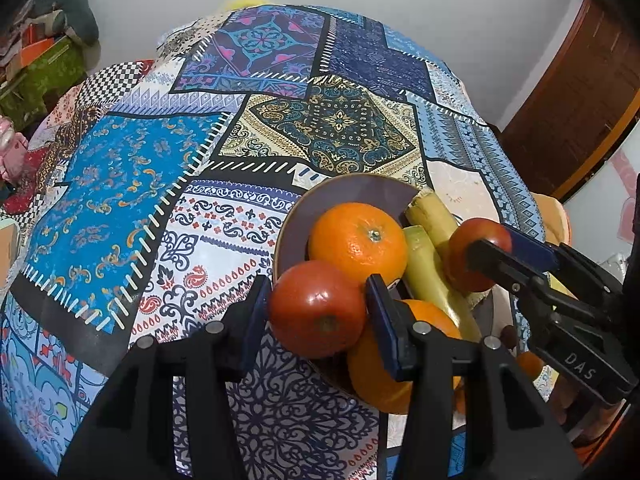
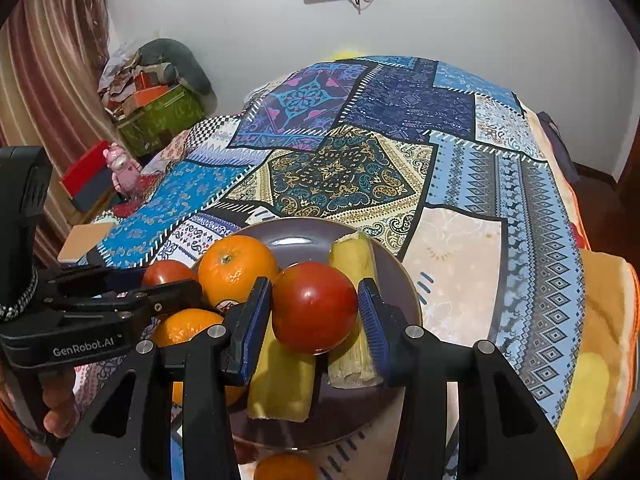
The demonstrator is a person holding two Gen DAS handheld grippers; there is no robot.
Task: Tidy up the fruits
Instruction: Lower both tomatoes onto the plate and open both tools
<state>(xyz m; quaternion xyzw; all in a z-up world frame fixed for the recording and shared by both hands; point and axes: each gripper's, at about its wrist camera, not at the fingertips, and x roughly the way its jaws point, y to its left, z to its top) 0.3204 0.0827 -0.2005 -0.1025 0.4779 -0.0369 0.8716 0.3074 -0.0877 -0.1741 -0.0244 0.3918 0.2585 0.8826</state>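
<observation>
Left gripper (image 1: 316, 312) at the plate's left edge, jaws closed on a tomato (image 1: 318, 309), blue pads pressing both its sides. Same gripper seen side-on from the right wrist (image 2: 168, 280), that tomato (image 2: 166, 273) poking out between its tips, over the plate's left rim.

Brown plate (image 2: 296, 236) on the patchwork cloth (image 2: 344, 168), near the cloth's front edge. In the plate: top orange (image 2: 237, 270) at the back left, stem up; lower orange (image 2: 188, 326) in front of it, partly behind the left gripper; two pale yellow-green stalk pieces lying front to back, left stalk (image 2: 280, 388) and right stalk (image 2: 354, 264), just beside each other. In the left view, top orange (image 1: 358, 242) touching the held tomato, lower orange (image 1: 376, 376) under the jaws, stalks (image 1: 430, 248) to the right.

Right gripper (image 2: 316, 308) over the plate's middle, jaws gripping a second tomato (image 2: 314, 307) above the stalks, whether touching them cannot tell. From the left wrist, this gripper (image 1: 480, 256) entering from the right, its tomato (image 1: 476, 254) above the stalks.

Small orange (image 2: 286, 467) on the cloth just in front of the plate.
</observation>
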